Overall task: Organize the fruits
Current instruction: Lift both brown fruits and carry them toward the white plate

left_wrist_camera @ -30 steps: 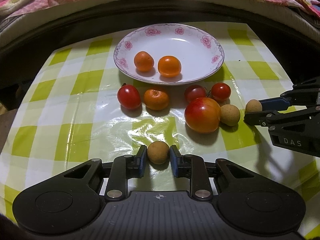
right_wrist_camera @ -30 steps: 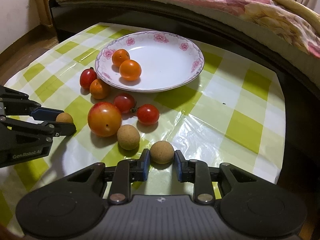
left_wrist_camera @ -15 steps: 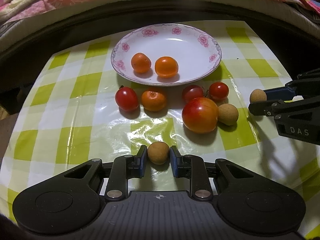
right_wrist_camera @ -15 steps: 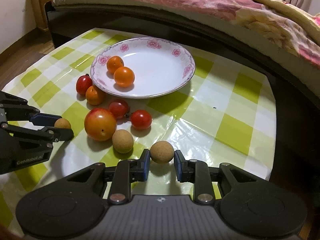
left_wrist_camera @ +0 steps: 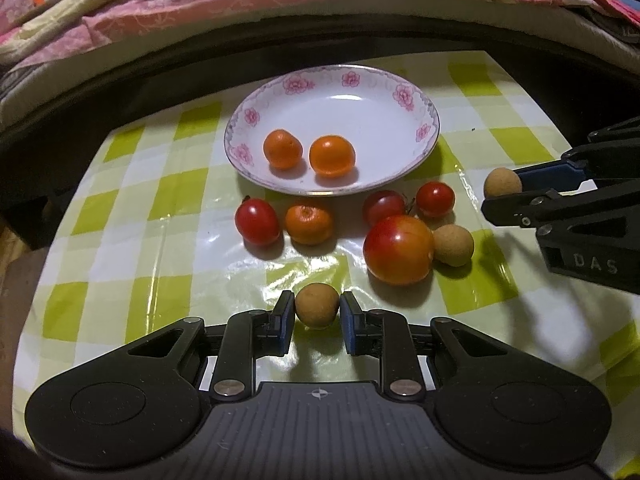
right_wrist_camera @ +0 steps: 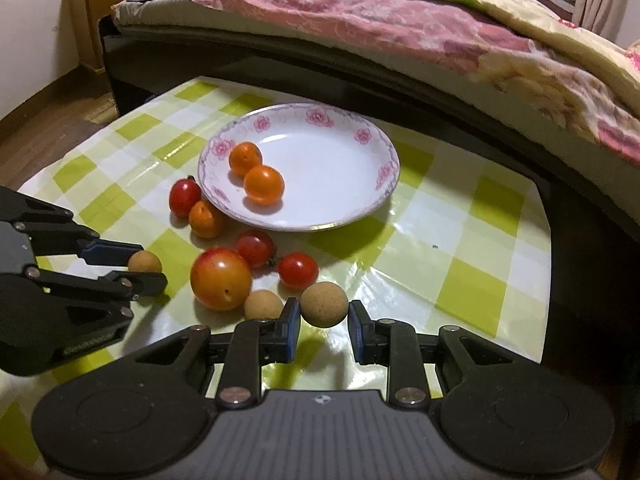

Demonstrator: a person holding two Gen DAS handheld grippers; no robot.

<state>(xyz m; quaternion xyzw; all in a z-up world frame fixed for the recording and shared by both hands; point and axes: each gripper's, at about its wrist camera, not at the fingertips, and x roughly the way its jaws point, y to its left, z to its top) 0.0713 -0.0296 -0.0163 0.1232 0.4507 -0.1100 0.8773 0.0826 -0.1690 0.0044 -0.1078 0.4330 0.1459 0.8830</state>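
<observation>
Both grippers angle steeply down over a low table, each clamped on a small tan longan. In the left wrist view the left gripper (left_wrist_camera: 317, 312) pinches its longan (left_wrist_camera: 317, 305) between blue pads at lower centre, lifted clear of the cloth with its shadow below, while the right gripper (left_wrist_camera: 505, 194) reaches in from the right edge. In the right wrist view that right gripper (right_wrist_camera: 323, 314) squeezes a second longan (right_wrist_camera: 324, 304) at lower centre. A third longan (left_wrist_camera: 453, 245) lies on the cloth touching a large red-orange fruit (left_wrist_camera: 399, 249); three cherry tomatoes and a small orange (left_wrist_camera: 309, 224) sit just below the flowered plate (left_wrist_camera: 384, 80), which holds two more oranges at centre frame. The green-and-white checked tablecloth (left_wrist_camera: 120, 240) is glossy; a bed with a pink floral quilt (right_wrist_camera: 360, 12) fills the top of the frame.
</observation>
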